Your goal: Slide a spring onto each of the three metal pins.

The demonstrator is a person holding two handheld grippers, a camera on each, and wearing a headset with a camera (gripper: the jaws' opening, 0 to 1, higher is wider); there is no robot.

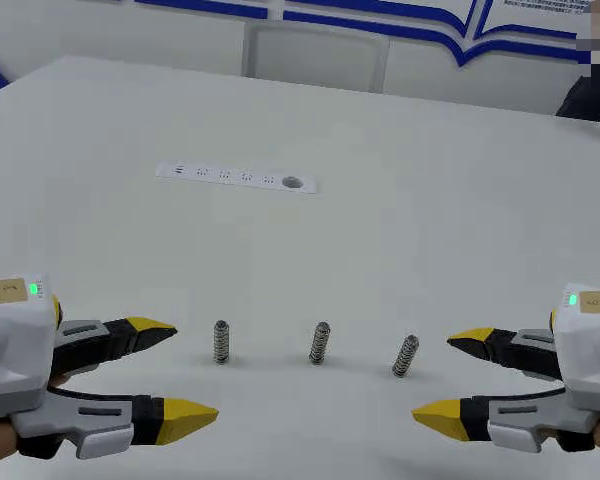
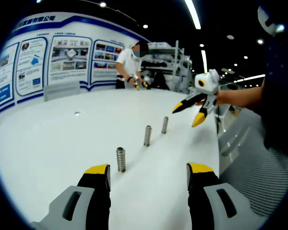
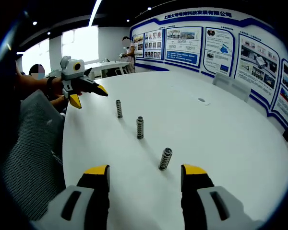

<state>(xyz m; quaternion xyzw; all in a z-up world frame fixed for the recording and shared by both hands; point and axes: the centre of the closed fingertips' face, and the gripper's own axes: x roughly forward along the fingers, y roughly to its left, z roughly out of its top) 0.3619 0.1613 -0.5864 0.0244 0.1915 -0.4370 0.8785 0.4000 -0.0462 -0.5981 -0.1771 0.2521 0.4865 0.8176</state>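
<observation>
The left gripper (image 1: 195, 370) is held by a hand low over a white table (image 1: 400, 170). Its two yellow-tipped jaws are spread wide and hold nothing and touch nothing. The right gripper (image 1: 432, 377) faces it from the opposite side, also with its jaws wide apart, empty and clear of the table.

Three springs stand upright in a row between the two grippers, well apart from one another. The left-end spring (image 1: 221, 342) stands near the left gripper's tips, just ahead of its open jaws. The middle spring (image 1: 320, 343) is about halfway between the two grippers. The right-end spring (image 1: 406, 356) stands near the right gripper's tips and leans slightly. Neither gripper touches a spring. What is inside each coil cannot be made out.

In the left gripper view the springs recede in a line towards the right gripper; in the right gripper view they recede towards the left gripper.

Beyond the springs, well away from both grippers, one white power strip (image 1: 236, 177) lies flat on the table.
</observation>
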